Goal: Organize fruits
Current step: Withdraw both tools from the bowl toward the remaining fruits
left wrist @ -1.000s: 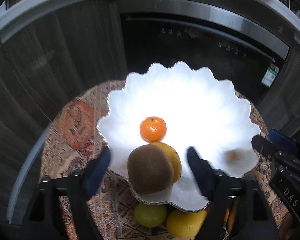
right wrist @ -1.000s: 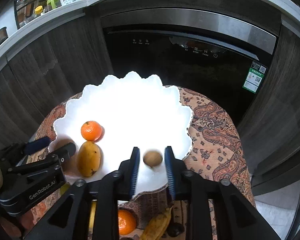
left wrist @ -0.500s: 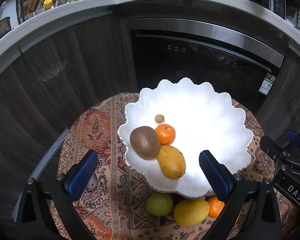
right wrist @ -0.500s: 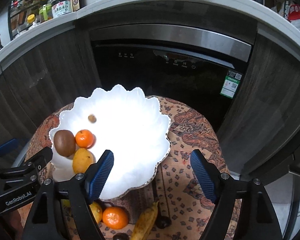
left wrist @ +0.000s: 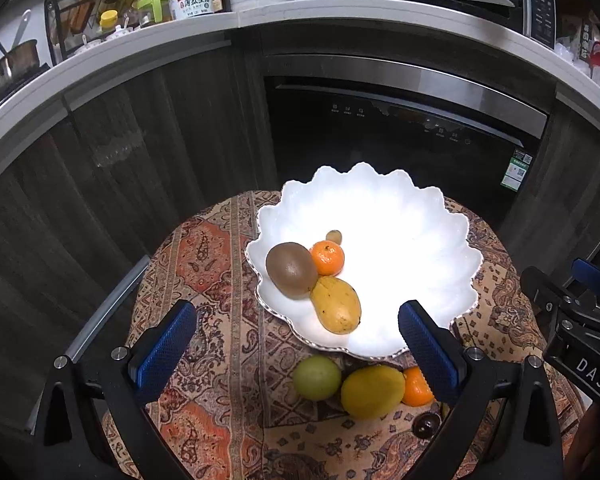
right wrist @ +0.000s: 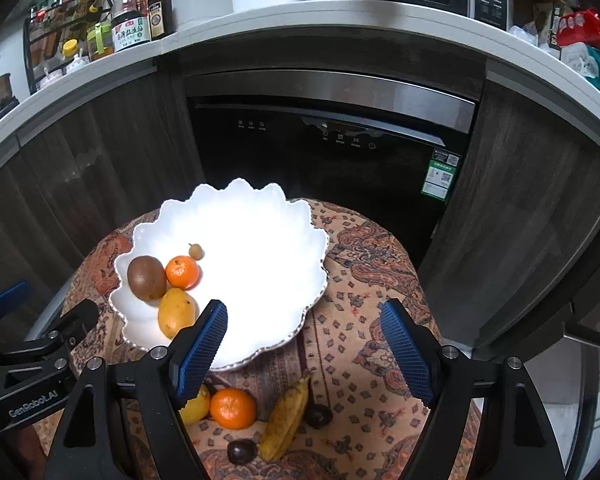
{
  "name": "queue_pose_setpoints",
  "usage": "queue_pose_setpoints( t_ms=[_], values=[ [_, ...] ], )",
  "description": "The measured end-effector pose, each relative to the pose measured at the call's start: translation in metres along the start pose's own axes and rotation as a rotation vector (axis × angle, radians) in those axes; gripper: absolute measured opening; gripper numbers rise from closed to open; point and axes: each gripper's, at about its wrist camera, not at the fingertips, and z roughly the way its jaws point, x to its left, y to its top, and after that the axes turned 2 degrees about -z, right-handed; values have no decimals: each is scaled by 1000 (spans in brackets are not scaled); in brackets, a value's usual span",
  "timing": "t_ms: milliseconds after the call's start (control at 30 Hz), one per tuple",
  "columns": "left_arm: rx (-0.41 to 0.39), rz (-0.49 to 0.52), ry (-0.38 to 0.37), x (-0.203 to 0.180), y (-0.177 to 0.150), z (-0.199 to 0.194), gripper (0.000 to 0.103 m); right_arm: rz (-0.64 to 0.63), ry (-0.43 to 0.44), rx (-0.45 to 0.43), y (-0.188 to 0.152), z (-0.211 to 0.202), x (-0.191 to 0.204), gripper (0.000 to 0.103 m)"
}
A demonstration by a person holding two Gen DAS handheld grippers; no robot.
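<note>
Both grippers, left (left wrist: 298, 344) and right (right wrist: 304, 344), have just spread their fingers wide and empty, leaving kiwi (left wrist: 291, 268) and small brown fruit (right wrist: 196, 251) in the white bowl (left wrist: 400, 216); more fruit waits on the table (left wrist: 204, 248)

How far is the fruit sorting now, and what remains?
Done: kiwi, tangerine, mango and a small brown fruit lie in the white bowl. In hand: nothing; both grippers are open and empty. Left on the cloth: green fruit, lemon, orange, banana, two dark fruits.
</note>
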Motion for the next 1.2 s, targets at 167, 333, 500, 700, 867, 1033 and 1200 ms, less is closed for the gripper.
queue_pose_setpoints(
  t_ms=[167,333,500,700,867,1033,1200],
  values=[
    [-4,0,-6,-3,-9,-9,103,5,-1,-2,-7,-9,-4,80],
    [3,8,-14,-9,-19,-13,103,12,-7,-1,-16,-15,-10,80],
    [10,11,-12,-14,-32,-16,103,13,-14,14,-30,-17,-16,80],
    [22,-20,-25,-16,-54,-16,103,6,-41,26,-51,-16,-22,80],
    [23,-21,-26,-21,-73,-14,103,15,-59,54,-71,-10,-30,80],
    [39,-21,-17,-21,-88,-7,103,48,-68,97,-90,1,-35,80],
    [60,-34,1,-11,-101,4,103,47,-65,135,-104,14,-28,80]
  ],
)
